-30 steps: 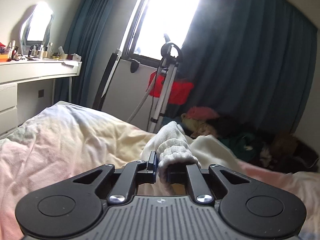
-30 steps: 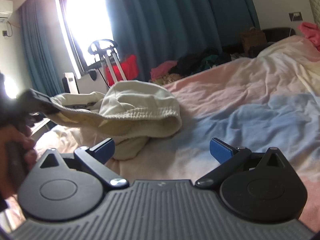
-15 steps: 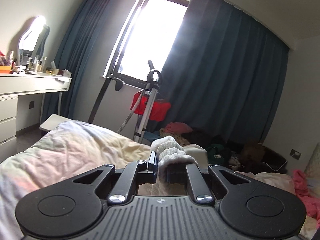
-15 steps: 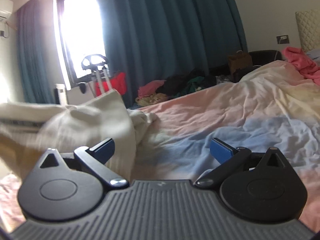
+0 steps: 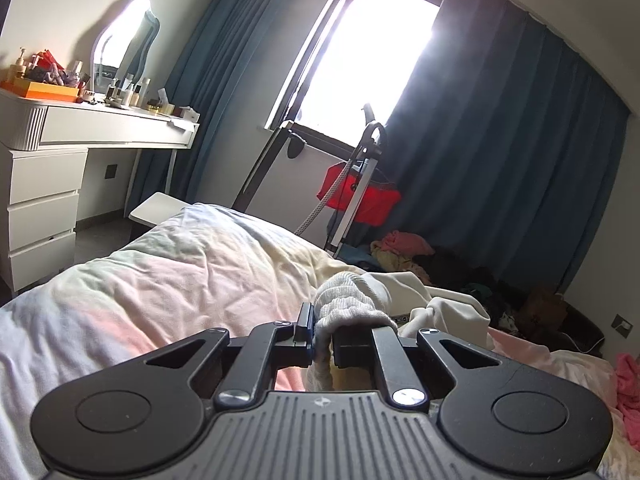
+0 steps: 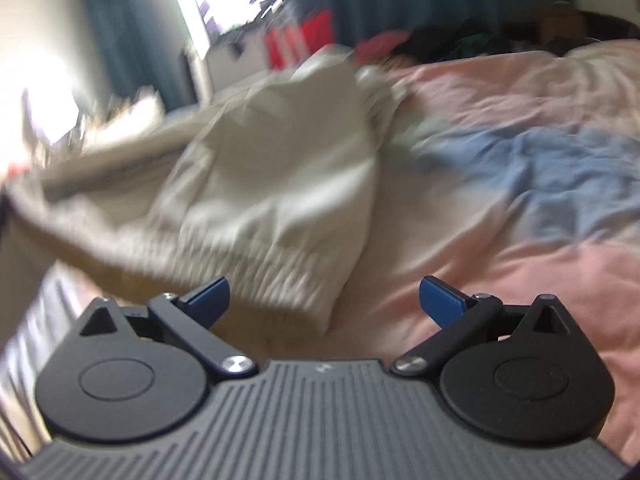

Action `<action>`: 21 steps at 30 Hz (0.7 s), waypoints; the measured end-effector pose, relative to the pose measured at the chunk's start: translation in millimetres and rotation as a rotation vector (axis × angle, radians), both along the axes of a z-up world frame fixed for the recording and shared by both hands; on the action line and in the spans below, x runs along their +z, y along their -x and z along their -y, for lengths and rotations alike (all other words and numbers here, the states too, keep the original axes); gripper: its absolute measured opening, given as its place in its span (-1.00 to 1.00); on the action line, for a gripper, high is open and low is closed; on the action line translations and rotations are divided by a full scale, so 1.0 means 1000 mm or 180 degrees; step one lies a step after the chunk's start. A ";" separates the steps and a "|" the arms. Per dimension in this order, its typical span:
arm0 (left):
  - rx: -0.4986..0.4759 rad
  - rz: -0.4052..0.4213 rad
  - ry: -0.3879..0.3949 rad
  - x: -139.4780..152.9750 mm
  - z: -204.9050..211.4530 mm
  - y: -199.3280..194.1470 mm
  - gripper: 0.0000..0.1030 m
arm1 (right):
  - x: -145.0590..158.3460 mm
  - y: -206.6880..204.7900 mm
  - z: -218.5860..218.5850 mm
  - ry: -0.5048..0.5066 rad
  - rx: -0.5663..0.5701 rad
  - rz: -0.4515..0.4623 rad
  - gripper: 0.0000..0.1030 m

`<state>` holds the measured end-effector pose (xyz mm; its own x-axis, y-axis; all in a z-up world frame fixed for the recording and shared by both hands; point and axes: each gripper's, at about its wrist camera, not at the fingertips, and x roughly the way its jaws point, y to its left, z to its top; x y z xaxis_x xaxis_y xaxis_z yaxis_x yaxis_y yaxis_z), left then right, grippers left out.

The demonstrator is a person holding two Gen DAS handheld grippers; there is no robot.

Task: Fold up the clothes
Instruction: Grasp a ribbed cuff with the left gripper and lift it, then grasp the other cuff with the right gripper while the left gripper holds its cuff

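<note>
Cream-white clothing (image 5: 404, 284) is what I have pinched by its ribbed hem in my left hand-held gripper (image 5: 322, 334), whose fingers are closed tight on the knit, and a small label strip shows just right of the grip, its print too small for me to read. In the blurred right wrist view the same garment (image 6: 276, 184) drapes across the bed (image 6: 520, 208), its ribbed edge hanging just ahead of my right hand-held gripper (image 6: 322, 298), whose blue-tipped fingers stand wide apart and hold nothing.
</note>
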<state>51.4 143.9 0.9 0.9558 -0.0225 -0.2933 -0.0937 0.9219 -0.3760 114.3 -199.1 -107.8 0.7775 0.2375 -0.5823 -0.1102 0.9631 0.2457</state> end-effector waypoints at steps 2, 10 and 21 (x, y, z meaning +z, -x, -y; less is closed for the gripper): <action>-0.0005 0.0009 0.0050 -0.001 0.001 -0.008 -0.81 | -0.009 -0.002 -0.015 0.0212 0.0097 0.0005 0.84; 0.0082 -0.0221 0.0379 -0.018 -0.017 -0.042 -0.80 | -0.027 -0.025 -0.026 0.0328 -0.0113 0.0377 -0.13; 0.0024 -0.0313 0.0664 -0.032 -0.030 -0.050 -0.79 | -0.008 -0.031 -0.026 0.0406 -0.0144 0.0574 -0.59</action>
